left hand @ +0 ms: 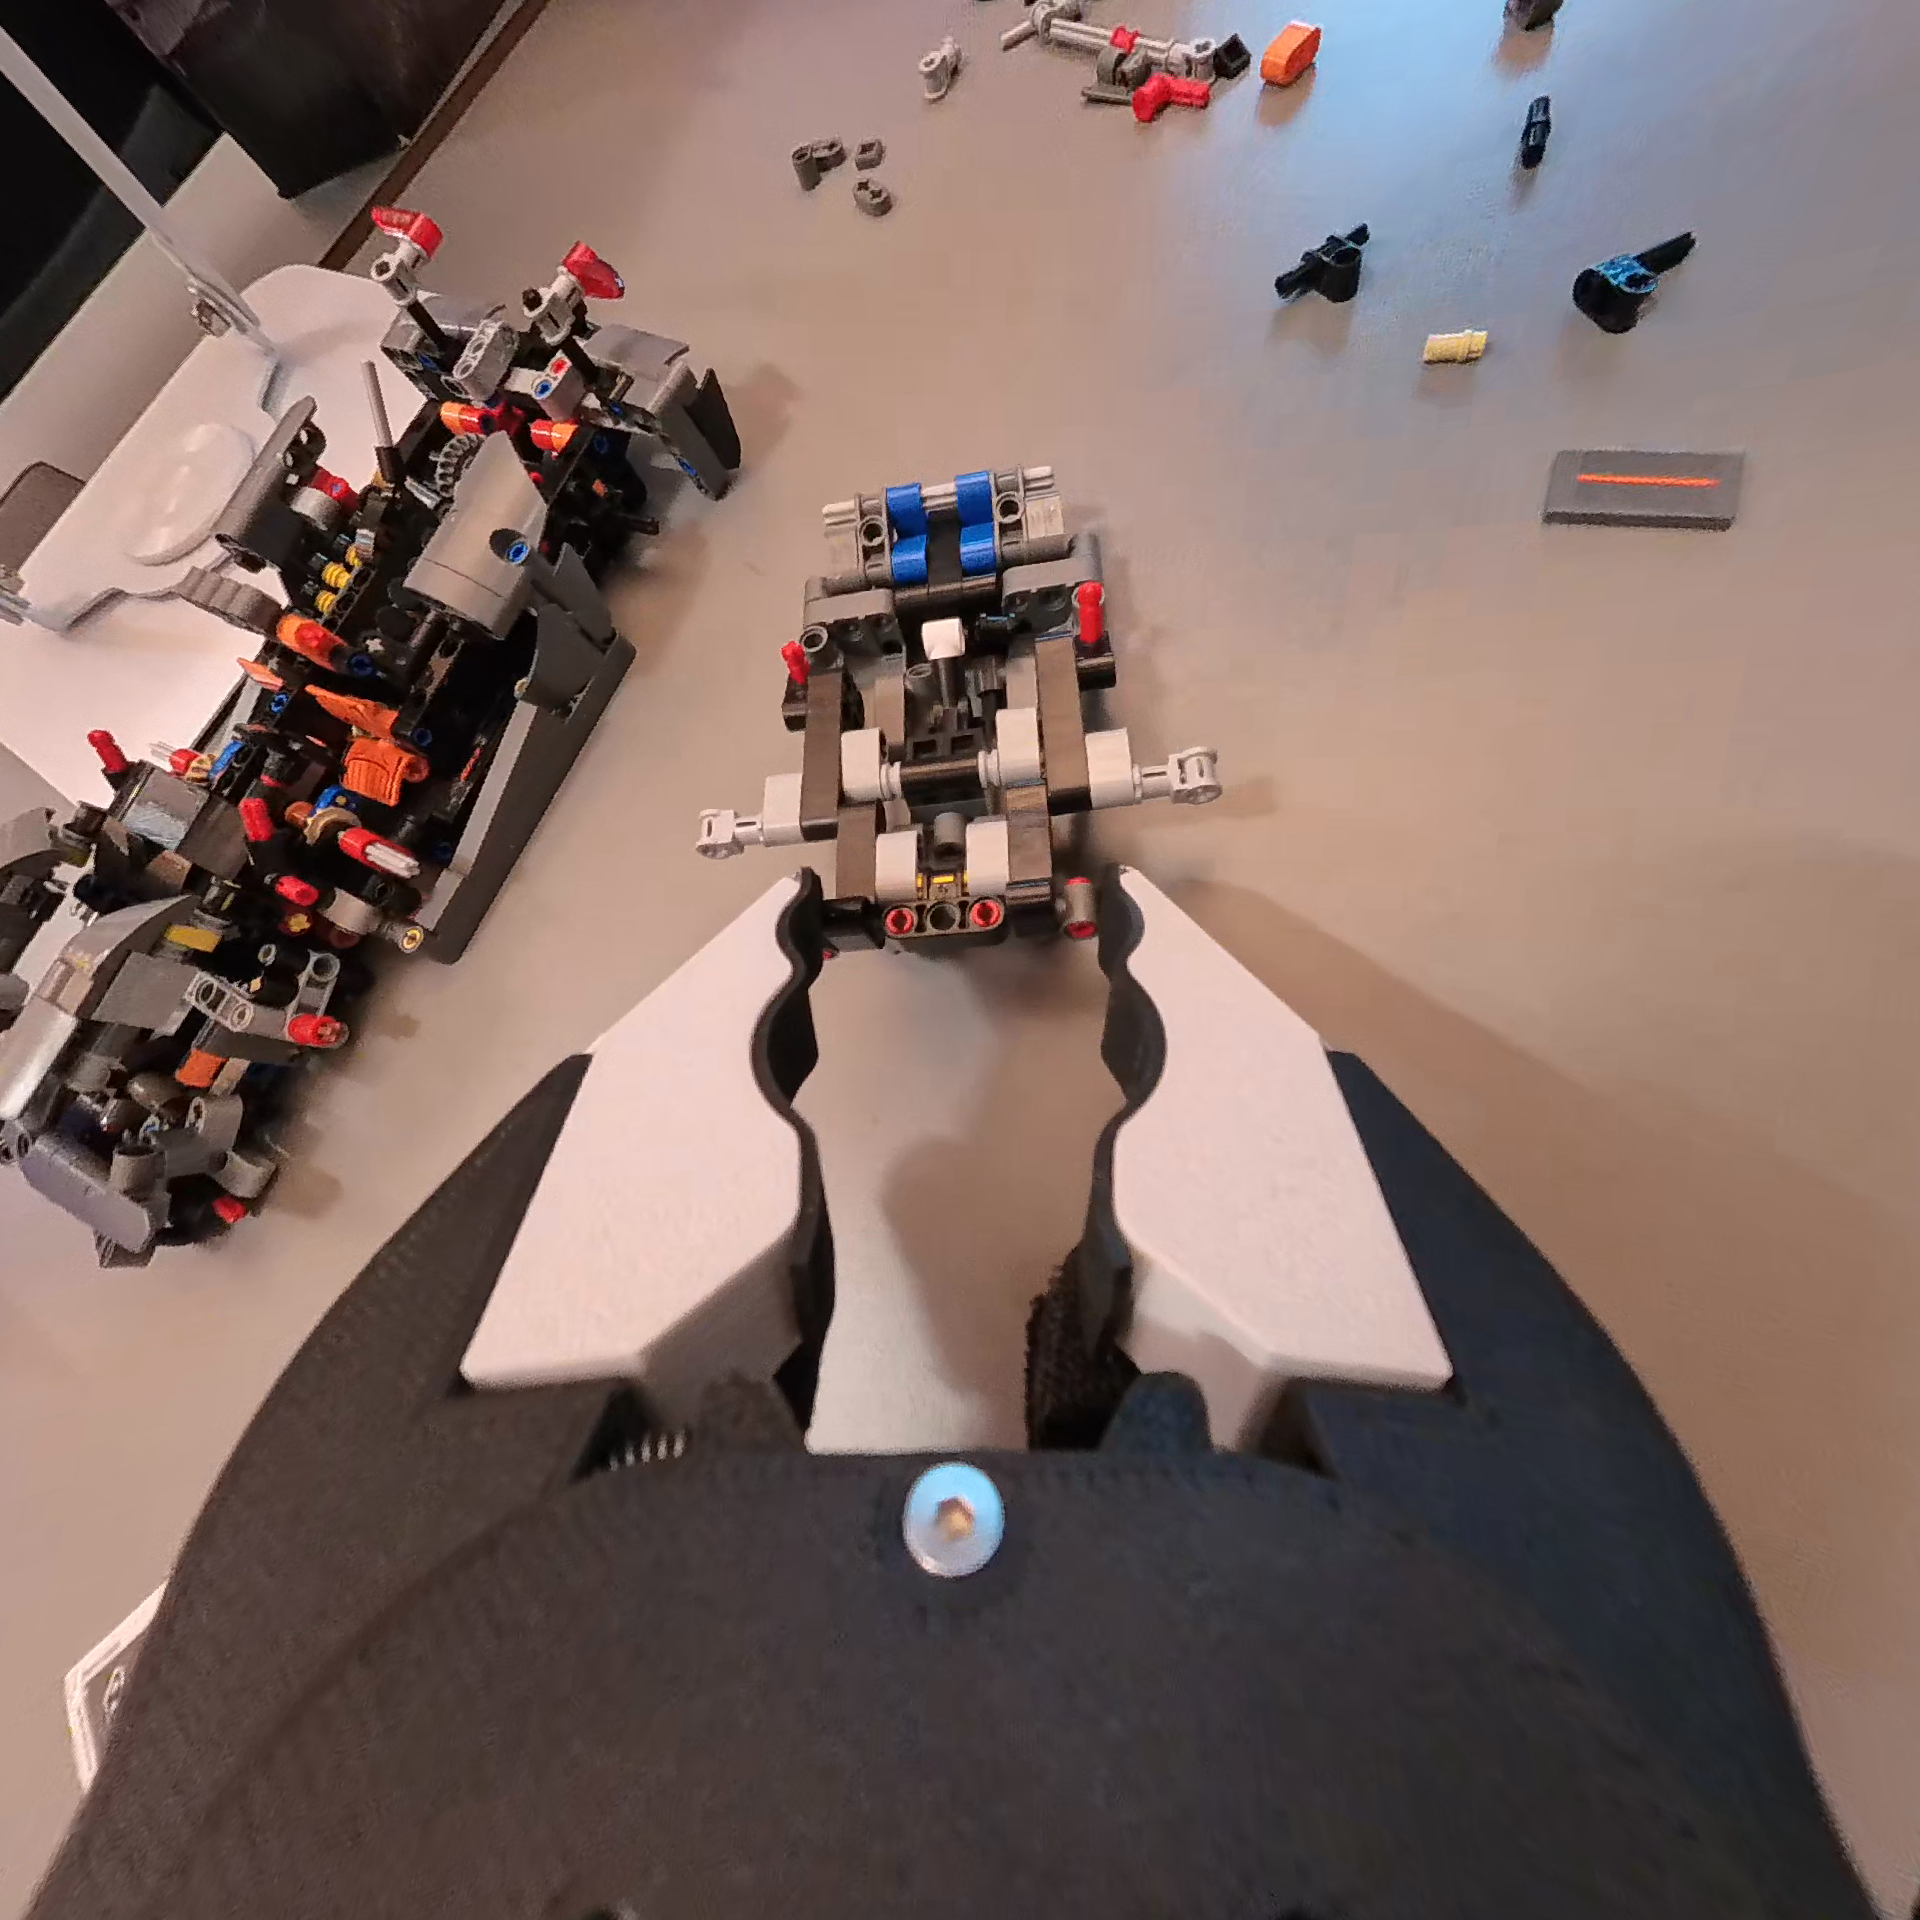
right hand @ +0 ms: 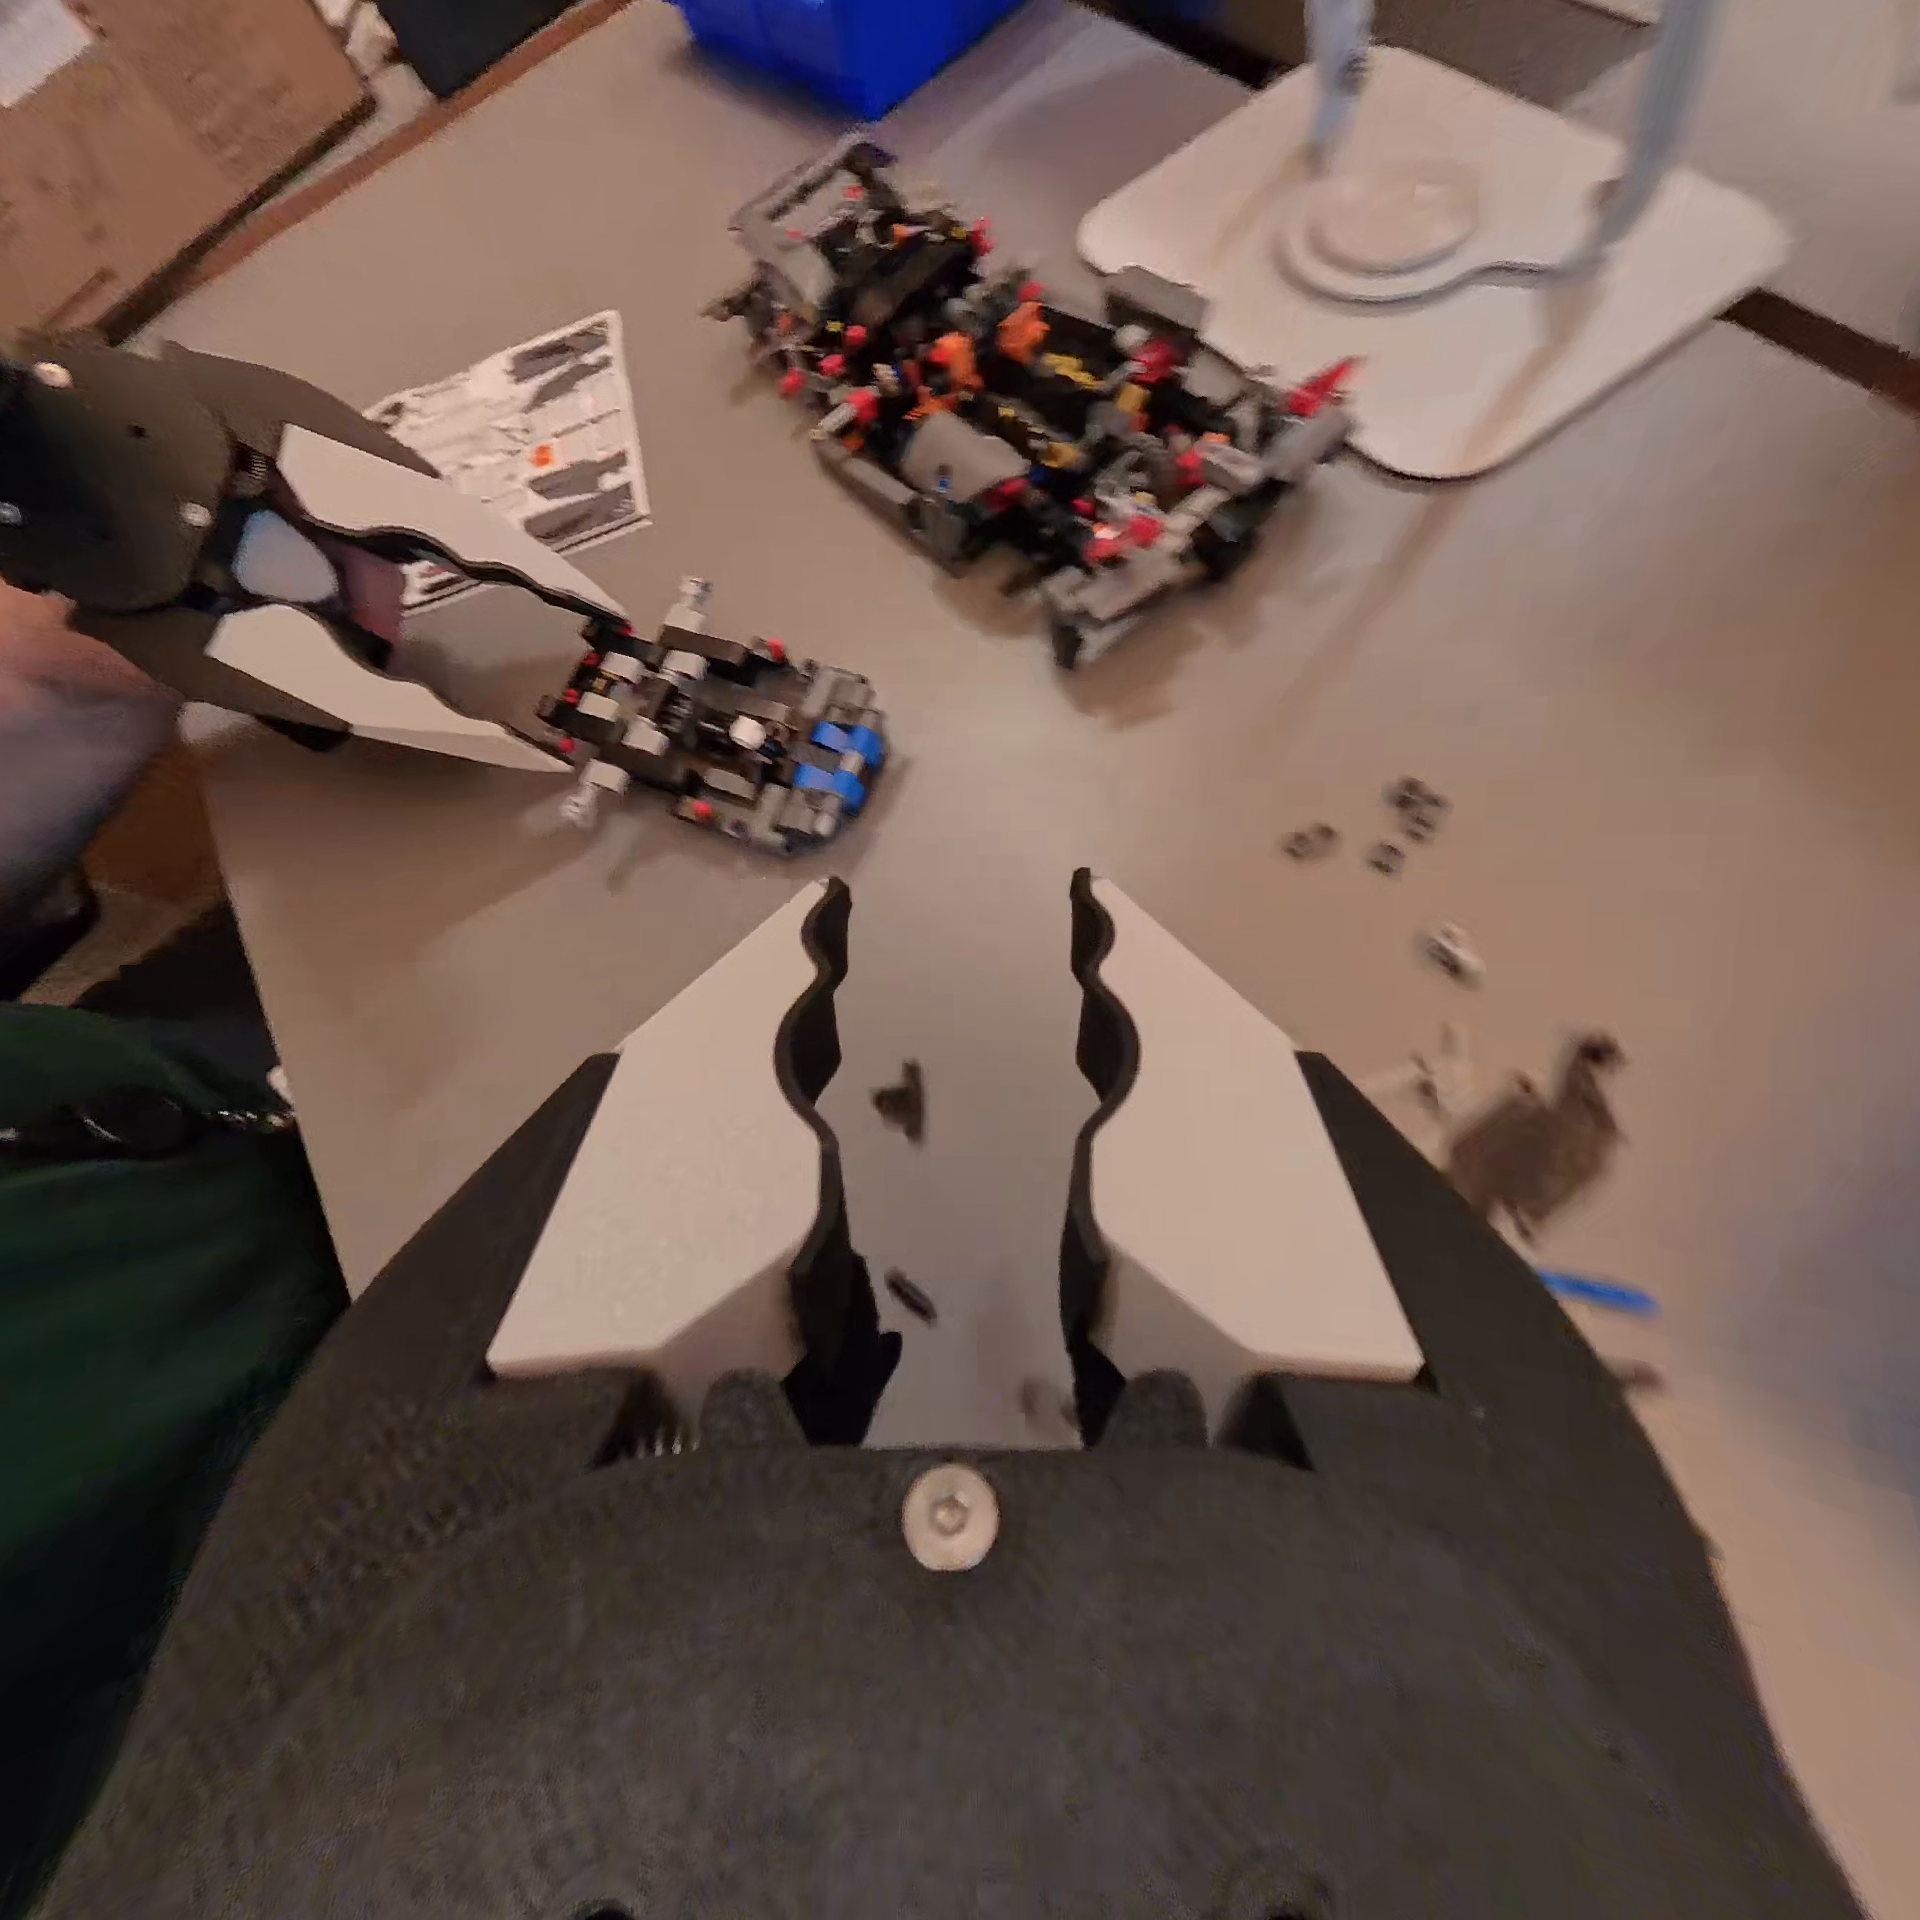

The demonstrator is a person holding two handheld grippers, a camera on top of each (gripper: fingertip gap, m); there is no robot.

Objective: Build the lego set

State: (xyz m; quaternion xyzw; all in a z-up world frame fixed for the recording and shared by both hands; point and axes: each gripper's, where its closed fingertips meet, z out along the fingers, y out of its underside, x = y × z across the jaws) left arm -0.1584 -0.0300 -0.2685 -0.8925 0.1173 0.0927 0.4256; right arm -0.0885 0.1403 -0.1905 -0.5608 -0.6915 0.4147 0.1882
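- Nearest the lens in the left wrist view, the left gripper [left hand: 961,894] is seen with its white fingers spread around the near end of the small lego assembly [left hand: 951,717]; the tips lie against its two sides, though a firm pinch cannot be confirmed.
- That small lego assembly, grey and black with blue pieces at its far end, is set flat on the grey table [left hand: 1455,831], roughly at the table's middle.
- To its left, well apart, the large lego chassis [left hand: 343,748] is laid on the table, partly over a white stand base [left hand: 156,499].
- Loose pieces are scattered at the far side: an orange piece [left hand: 1290,52], a tan pin [left hand: 1455,347] and a dark flat tile [left hand: 1644,488].
- In the blurred right wrist view, the right gripper [right hand: 954,894] is held above the table with fingers parted and nothing between them.
- A printed instruction sheet [right hand: 540,436] is seen behind the left gripper.
- A blue bin [right hand: 852,42] stands at the table's far edge.
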